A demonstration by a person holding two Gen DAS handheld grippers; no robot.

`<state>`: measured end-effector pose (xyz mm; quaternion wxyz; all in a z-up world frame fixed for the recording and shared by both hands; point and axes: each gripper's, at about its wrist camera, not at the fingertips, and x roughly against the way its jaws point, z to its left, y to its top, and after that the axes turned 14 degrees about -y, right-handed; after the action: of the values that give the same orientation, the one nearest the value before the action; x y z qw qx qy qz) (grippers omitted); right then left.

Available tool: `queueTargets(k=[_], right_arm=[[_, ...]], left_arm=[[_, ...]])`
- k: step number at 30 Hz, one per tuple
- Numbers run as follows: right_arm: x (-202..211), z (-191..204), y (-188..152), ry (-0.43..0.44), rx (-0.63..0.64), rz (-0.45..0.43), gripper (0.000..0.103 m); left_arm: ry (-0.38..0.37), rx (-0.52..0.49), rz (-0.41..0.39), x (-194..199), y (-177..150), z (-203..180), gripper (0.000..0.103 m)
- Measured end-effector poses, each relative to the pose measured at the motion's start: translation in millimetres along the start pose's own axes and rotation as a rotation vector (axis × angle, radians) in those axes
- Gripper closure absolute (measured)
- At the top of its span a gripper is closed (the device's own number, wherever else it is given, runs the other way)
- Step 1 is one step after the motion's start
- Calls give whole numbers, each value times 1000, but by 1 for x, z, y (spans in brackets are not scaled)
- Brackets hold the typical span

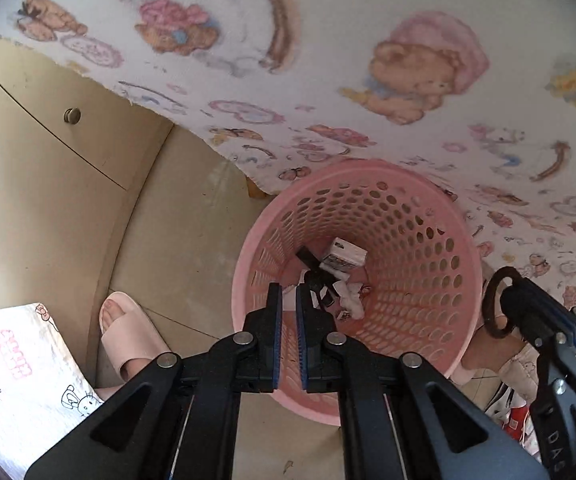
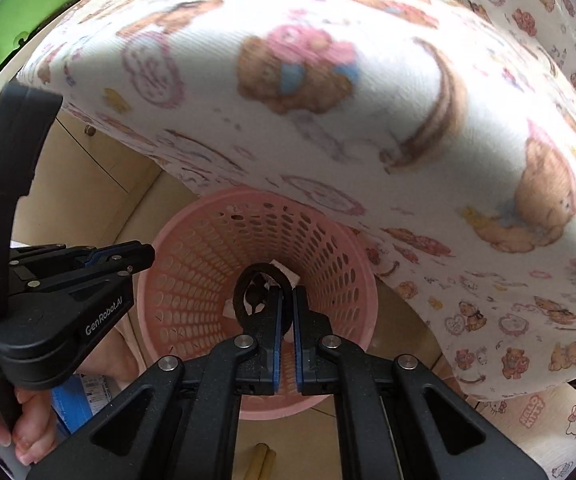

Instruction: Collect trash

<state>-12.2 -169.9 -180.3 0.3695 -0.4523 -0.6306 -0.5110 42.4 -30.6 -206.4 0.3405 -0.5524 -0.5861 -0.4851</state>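
Note:
A pink perforated waste basket [image 1: 419, 216] stands on the floor against the bed, also seen from the right wrist [image 2: 168, 280]. At its bottom lie a small white box [image 1: 345, 256], crumpled tissue [image 1: 353, 300] and dark scraps. My left gripper [image 1: 288, 290] hangs over the basket's mouth, shut, with only a thin slit between its blue pads and nothing seen in it. My right gripper [image 2: 287, 292] points down into the basket and is shut on a black elastic ring [image 2: 240, 300]. That ring [image 1: 486, 304] dangles at the basket's right rim in the left wrist view.
A bedcover printed with bears [image 1: 407, 60] overhangs the basket's far side. A cream cabinet with a metal knob [image 1: 72, 115] stands to the left. A foot in a pink slipper [image 1: 128, 328] rests beside the basket. A green box [image 2: 28, 8] sits far left.

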Motion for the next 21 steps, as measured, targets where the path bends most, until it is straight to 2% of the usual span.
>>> queueTargets(k=[2, 3, 5, 7, 8, 11, 19, 21], right_arm=[[-2, -1, 0, -1, 2, 5, 98], [-2, -2, 0, -1, 0, 11, 97], [-3, -3, 0, -2, -13, 30, 96], [2, -7, 1, 36, -41, 44, 96], [5, -8, 2, 47, -47, 40, 92], [8, -8, 4, 26, -38, 12, 71], [18, -15, 11, 23, -37, 22, 67], [25, -23, 10, 32, -45, 18, 54]], left_arm=[[1, -3, -2, 2, -1, 0, 84], [3, -3, -6, 4, -1, 0, 74], [9, -10, -18, 9, -2, 1, 69], [23, -11, -28, 12, -3, 4, 62], [29, -6, -35, 15, -3, 6, 62], [40, 14, -54, 23, -3, 13, 61], [67, -7, -94, 49, -4, 7, 61], [58, -14, -111, 56, -2, 2, 61]])
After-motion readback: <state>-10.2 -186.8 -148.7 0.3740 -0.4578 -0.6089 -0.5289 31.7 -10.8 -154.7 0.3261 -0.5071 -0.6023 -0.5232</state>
